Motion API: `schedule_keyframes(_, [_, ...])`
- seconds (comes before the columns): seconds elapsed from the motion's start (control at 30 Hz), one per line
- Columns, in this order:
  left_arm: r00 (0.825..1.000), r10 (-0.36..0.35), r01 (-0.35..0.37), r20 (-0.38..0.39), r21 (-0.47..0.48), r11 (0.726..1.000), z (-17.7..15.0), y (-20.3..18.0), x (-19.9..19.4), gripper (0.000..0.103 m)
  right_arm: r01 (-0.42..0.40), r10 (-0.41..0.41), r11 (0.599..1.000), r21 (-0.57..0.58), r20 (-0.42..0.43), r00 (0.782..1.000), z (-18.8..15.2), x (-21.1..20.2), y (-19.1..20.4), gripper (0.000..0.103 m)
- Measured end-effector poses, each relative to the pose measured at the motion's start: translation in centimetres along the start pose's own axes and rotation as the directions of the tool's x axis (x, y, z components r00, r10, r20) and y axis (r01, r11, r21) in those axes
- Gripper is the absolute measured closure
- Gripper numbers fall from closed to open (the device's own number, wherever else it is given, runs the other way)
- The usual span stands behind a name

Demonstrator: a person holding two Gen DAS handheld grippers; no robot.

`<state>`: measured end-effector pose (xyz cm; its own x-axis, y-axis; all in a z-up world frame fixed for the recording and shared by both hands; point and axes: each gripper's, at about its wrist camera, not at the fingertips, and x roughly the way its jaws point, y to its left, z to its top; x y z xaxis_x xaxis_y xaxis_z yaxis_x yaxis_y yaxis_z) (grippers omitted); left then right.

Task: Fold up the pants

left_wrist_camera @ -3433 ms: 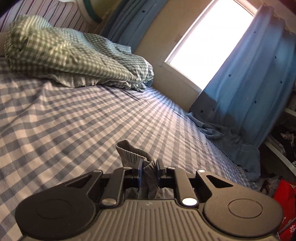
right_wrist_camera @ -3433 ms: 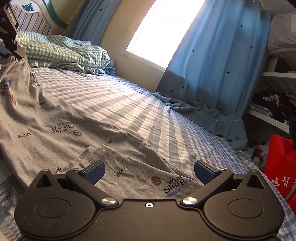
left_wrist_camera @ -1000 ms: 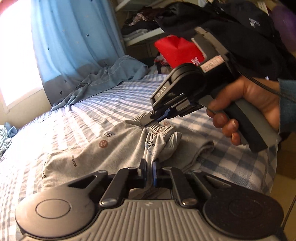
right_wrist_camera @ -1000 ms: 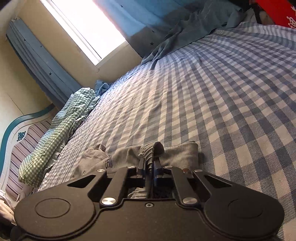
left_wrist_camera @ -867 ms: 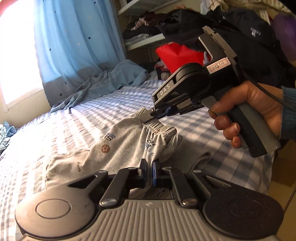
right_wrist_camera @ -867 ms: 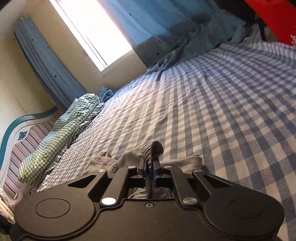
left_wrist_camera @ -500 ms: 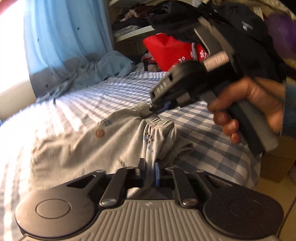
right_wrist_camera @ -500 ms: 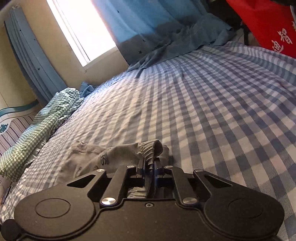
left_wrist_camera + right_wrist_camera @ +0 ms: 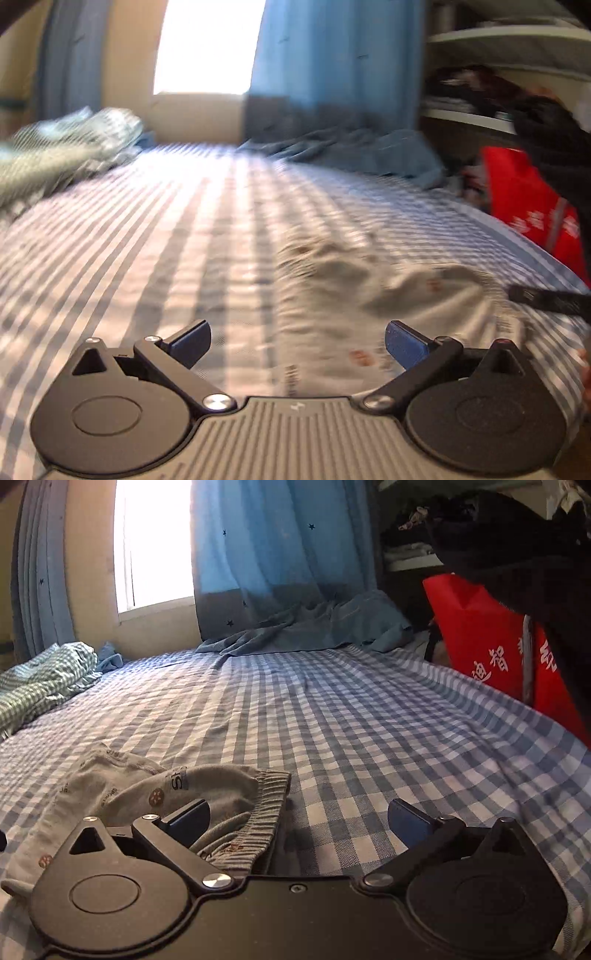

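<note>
The grey printed pants (image 9: 177, 794) lie folded in a loose bundle on the blue checked bed sheet (image 9: 332, 709), their ribbed waistband toward the right. My right gripper (image 9: 298, 818) is open just above the waistband, holding nothing. In the blurred left wrist view the pants (image 9: 388, 291) lie ahead and to the right. My left gripper (image 9: 297, 338) is open and empty above the sheet (image 9: 166, 240). A dark tip of the right gripper (image 9: 546, 297) shows at the far right edge.
A green checked blanket (image 9: 40, 679) lies bunched at the far left. Blue curtains (image 9: 280, 565) hang by the window and pool on the bed's far edge. A red bag (image 9: 491, 642) and dark clothes (image 9: 517, 535) stand off the bed's right side.
Both grippers have let go of the pants and opened. The pants now rest on the bed. The left gripper has swung to face the window.
</note>
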<state>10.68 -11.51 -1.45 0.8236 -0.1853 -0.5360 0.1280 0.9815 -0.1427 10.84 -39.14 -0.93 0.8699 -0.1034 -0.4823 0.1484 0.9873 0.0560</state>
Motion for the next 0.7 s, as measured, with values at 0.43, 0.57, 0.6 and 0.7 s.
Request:
schedule_keyframes(0.43, [0.996, 0.040, -0.038, -0.080, 0.017, 0.999, -3.6, 1.7, 1.8, 0.001, 0.174, -0.163, 0.974, -0.145, 0.082, 0.983, -5.1, -1.5, 2.3, 0.001])
schedule_keyframes(0.57, [0.996, 0.053, -0.049, -0.068, 0.061, 0.997, -4.3, 1.1, 1.0, 0.001, 0.167, -0.160, 0.983, -0.080, 0.082, 0.984, -6.0, -1.6, 1.5, 0.001])
schedule_keyframes(0.6, [0.996, 0.055, -0.050, -0.066, 0.069, 0.996, -4.5, 1.0, 0.9, 0.001, 0.163, -0.158, 0.985, -0.058, 0.083, 0.984, -6.3, -1.7, 1.2, 0.001])
schedule_keyframes(0.7, [0.997, 0.055, -0.049, -0.061, 0.093, 0.994, -4.8, 1.0, 0.8, 0.001, 0.160, -0.158, 0.987, -0.019, 0.093, 0.983, -6.8, -1.8, 1.0, 0.001])
